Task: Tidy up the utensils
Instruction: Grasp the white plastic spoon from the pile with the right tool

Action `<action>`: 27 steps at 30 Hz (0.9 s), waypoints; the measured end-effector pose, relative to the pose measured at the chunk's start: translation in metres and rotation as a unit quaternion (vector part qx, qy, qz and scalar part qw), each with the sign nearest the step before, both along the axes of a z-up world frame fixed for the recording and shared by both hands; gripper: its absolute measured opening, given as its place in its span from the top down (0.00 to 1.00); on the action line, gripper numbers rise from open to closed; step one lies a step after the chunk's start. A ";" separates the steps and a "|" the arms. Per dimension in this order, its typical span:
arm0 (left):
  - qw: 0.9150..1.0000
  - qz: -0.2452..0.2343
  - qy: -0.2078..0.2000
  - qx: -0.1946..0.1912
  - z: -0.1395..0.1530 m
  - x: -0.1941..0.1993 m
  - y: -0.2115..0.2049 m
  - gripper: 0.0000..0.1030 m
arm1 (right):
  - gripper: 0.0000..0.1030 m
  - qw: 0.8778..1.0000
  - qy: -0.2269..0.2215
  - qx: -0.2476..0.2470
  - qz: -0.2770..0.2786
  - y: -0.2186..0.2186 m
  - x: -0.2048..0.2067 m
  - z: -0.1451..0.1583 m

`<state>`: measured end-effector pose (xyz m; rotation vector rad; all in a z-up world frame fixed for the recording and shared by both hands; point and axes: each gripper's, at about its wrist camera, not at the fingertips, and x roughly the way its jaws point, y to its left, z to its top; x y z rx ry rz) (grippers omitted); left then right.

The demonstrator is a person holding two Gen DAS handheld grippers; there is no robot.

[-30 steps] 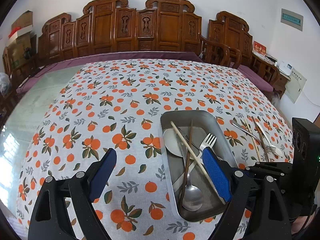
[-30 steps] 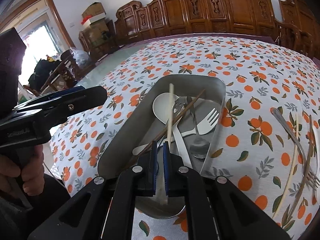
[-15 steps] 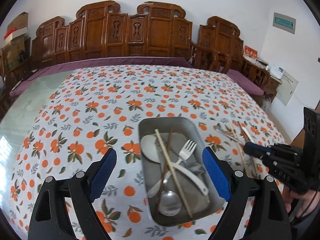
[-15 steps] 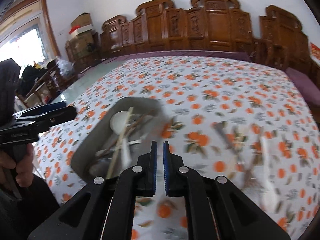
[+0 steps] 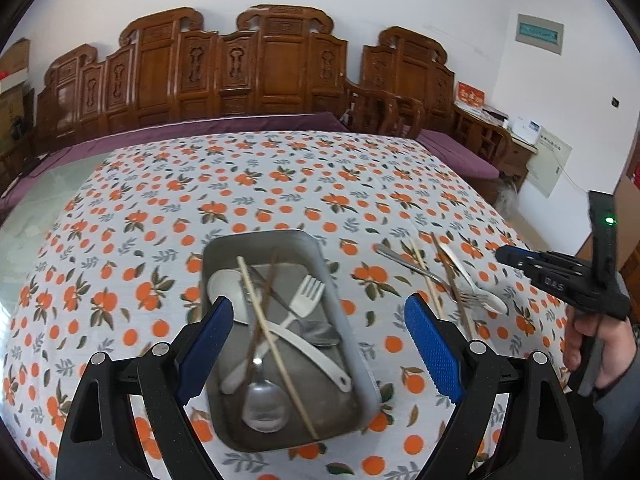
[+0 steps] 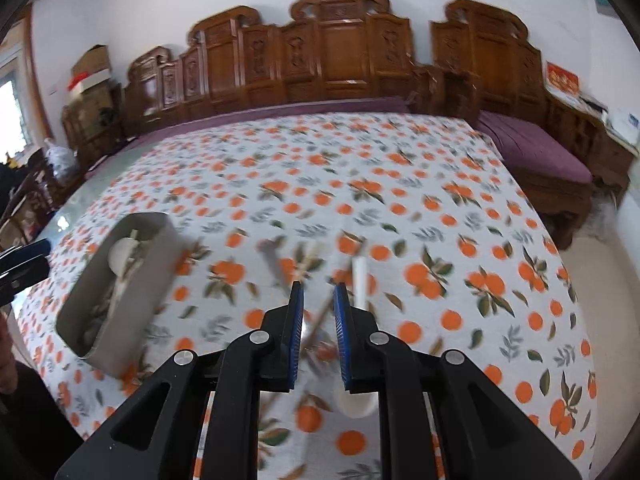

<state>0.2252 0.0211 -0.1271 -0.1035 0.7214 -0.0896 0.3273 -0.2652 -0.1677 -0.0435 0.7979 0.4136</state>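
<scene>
**Steel tray part-filled; right gripper opening over loose utensils**

The steel tray (image 5: 352, 344) sits lower centre of the left wrist view on the tablecloth (image 5: 280, 184). It serves as the collection point. It holds a white spoon (image 5: 224, 284), a white fork (image 5: 308, 292), a metal spoon (image 5: 262, 404) and a pale chopstick (image 5: 276, 348) lying diagonally on top.

The left gripper (image 5: 318, 344) stands wide open and empty, astride the tray, probably to steady it.

The right gripper (image 6: 318, 300) is aimed at the loose utensils (image 5: 452, 284) right of the tray. Its jaws are opening, still narrow, with nothing gripped; blurred chopsticks show through the gap.

Changes from one second ago:
- The right gripper was clenched over the tray, at the pale chopstick's near end. That chopstick now rests in the tray.
- The tray has shifted from centre to the left edge of the right wrist view.
- In the left wrist view the tray has moved from lower right to centre.
</scene>
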 end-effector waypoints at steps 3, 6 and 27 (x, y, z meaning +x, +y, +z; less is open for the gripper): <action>1.000 -0.011 0.002 0.003 -0.002 -0.001 -0.011 0.19 | 0.82 1.000 0.021 -0.003 -0.006 -0.008 0.005 -0.016; 1.000 -0.022 0.005 0.007 -0.004 -0.002 -0.023 0.19 | 0.74 0.999 0.037 -0.002 -0.015 -0.012 0.011 -0.027; 0.996 -0.074 0.042 0.034 -0.020 0.022 -0.095 0.20 | 0.90 0.996 0.066 -0.059 0.020 0.000 0.050 -0.061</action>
